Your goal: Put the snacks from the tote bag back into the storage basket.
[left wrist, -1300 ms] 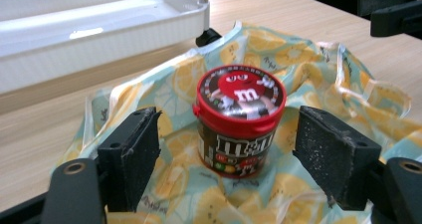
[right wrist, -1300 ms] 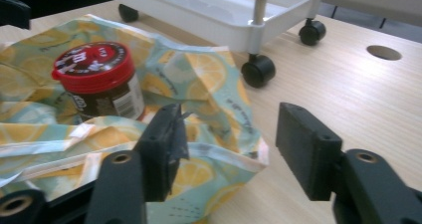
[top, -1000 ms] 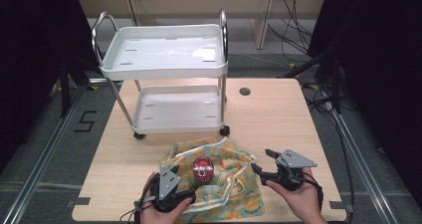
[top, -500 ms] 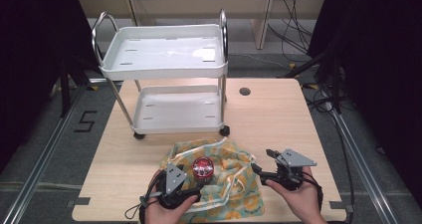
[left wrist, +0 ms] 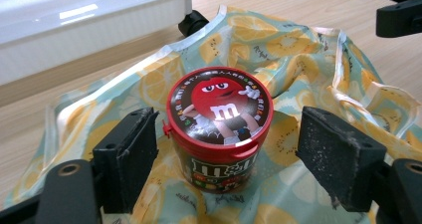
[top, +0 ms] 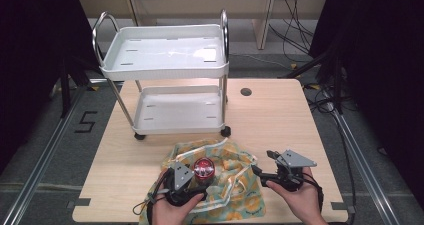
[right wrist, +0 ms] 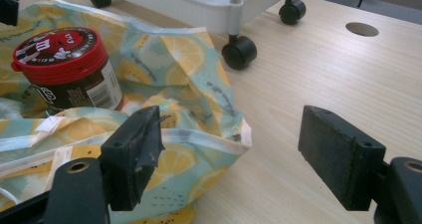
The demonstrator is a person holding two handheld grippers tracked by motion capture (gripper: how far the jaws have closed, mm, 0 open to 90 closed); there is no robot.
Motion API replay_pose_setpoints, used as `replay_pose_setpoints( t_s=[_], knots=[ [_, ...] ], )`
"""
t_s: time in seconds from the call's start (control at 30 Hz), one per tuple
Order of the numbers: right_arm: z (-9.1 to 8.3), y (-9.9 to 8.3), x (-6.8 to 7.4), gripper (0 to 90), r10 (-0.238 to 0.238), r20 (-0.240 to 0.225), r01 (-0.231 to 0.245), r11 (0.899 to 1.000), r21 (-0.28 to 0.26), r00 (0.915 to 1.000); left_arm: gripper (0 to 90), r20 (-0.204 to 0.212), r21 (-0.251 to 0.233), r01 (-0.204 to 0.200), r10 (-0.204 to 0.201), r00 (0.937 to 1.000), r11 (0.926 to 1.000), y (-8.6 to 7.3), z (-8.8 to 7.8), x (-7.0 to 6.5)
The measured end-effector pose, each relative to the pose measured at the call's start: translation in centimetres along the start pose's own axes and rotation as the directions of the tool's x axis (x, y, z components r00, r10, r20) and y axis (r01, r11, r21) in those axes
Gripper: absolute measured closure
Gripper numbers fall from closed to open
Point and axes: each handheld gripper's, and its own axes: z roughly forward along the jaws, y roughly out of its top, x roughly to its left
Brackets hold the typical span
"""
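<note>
Down at the near edge of the desk (top: 310, 130), the left claw (left wrist: 226, 159) is sitting with its jaws spread wide, one on each side of the candy tub (left wrist: 219, 127), and neither pad is touching it. The tub is standing upright on the lemon-print bag (left wrist: 308, 64), red lid up, right in the middle of the crumpled fabric. Over on the other side, the right claw (right wrist: 229, 157) is hanging wide open too, holding nothing, with its near jaw over the bag's hem and its far jaw over bare wood. In the high view the left claw (top: 192, 177) is just beside the tub (top: 204, 168), while the right claw (top: 265, 166) is hovering at the bag's (top: 235, 195) right edge. Farther back, the white two-tier cart (top: 165, 55) is standing on its castors, its front wheels just beyond the bag.
</note>
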Motion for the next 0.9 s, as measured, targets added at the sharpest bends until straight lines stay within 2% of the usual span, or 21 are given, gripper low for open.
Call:
replay_pose_setpoints(
  t_s=[0.03,0.07,0.1,0.13,0.17,0.2,0.37,0.43,0.47,0.5,0.53,0.57,0.6,0.63,0.7,0.73,0.8,0.83,0.9],
  knots=[
    [0.0,0.0,0.0,26.0,0.0,0.0,0.0,1.0,0.001,1.0,23.0,0.0,-0.004,0.007,-0.007,1.0,1.0,0.0,0.3,-0.1],
    [0.0,0.0,0.0,25.9,0.001,0.0,-0.001,1.0,0.001,1.0,22.8,-0.002,0.014,-0.005,0.005,1.0,0.9999,0.0,0.3,0.0],
    [0.1,0.0,-0.1,25.9,0.002,-0.014,-0.002,1.0,-0.002,0.9999,22.5,0.001,0.003,0.006,-0.006,1.0,1.0,0.0,0.5,-0.1],
    [0.1,0.0,-0.1,25.8,0.002,-0.014,-0.002,1.0,-0.002,0.9999,22.3,-0.008,0.023,-0.009,0.009,0.9999,0.9997,0.1,0.7,-0.2],
    [0.0,-0.1,0.0,25.8,0.017,-0.003,-0.017,1.0,0.008,0.9998,21.8,-0.004,0.021,0.003,-0.003,1.0,0.9998,0.1,1.0,-0.3],
    [0.0,-0.1,0.1,25.7,0.022,-0.006,-0.022,1.0,0.01,0.9998,21.4,-0.011,0.033,-0.008,0.009,0.9999,0.9994,0.2,1.1,-0.2],
    [0.1,-0.1,0.2,25.5,0.021,-0.009,-0.021,1.0,0.005,0.9997,20.0,-0.024,0.046,0.001,0.0,0.9997,0.9989,0.2,1.9,-0.2],
    [0.0,-0.1,0.2,25.4,0.013,-0.006,-0.013,1.0,0.007,0.9999,19.8,-0.029,0.074,-0.009,0.012,0.9995,0.9972,0.1,2.2,-0.1],
    [0.0,-0.1,0.2,25.3,0.024,-0.005,-0.024,1.0,0.011,0.9997,19.8,-0.029,0.074,-0.009,0.012,0.9995,0.9972,0.1,2.2,-0.1],
    [0.2,-0.1,0.0,25.3,-0.003,-0.014,0.003,1.0,0.004,0.9999,19.8,-0.03,0.062,0.007,-0.006,0.9995,0.9981,0.0,2.4,-0.2],
    [0.2,-0.1,-0.1,25.2,-0.005,-0.014,0.005,1.0,0.002,0.9999,19.8,-0.044,0.08,-0.002,0.005,0.999,0.9968,0.0,2.4,-0.1],
    [0.2,-0.1,0.0,25.2,-0.002,-0.018,0.002,1.0,0.005,0.9998,19.7,-0.044,0.081,0.01,-0.006,0.999,0.9967,0.0,2.7,0.0],
    [0.2,-0.1,-0.1,25.1,-0.022,-0.006,0.022,1.0,-0.002,0.9997,19.6,-0.045,0.079,0.007,-0.003,0.999,0.9968,-0.1,2.8,0.0],
    [0.2,-0.2,0.1,25.1,0.003,-0.012,-0.003,1.0,0.005,0.9999,19.6,-0.048,0.087,0.011,-0.007,0.9988,0.9962,-0.1,2.9,0.1],
    [0.3,-0.1,-0.1,25.1,-0.02,-0.025,0.02,1.0,0.007,0.9995,19.4,-0.049,0.094,0.012,-0.008,0.9988,0.9955,-0.1,3.1,0.1],
    [0.2,-0.1,-0.1,25.1,-0.022,-0.019,0.022,1.0,0.007,0.9996,19.3,-0.043,0.125,-0.032,0.038,0.9983,0.9916,-0.1,3.0,0.4],
    [0.2,-0.1,0.0,25.0,-0.018,-0.018,0.018,1.0,0.01,0.9997,19.3,-0.042,0.139,-0.036,0.043,0.9982,0.9897,-0.2,3.2,0.3],
    [0.2,-0.2,0.2,25.0,0.011,-0.015,-0.01,1.0,0.019,0.9998,19.3,-0.039,0.133,-0.03,0.035,0.9986,0.9907,-0.3,3.3,0.3],
    [0.1,-0.2,0.3,25.0,0.023,-0.015,-0.023,0.999,0.026,0.9996,19.3,-0.041,0.135,-0.03,0.036,0.9985,0.9903,-0.4,3.5,0.3]
  ],
)
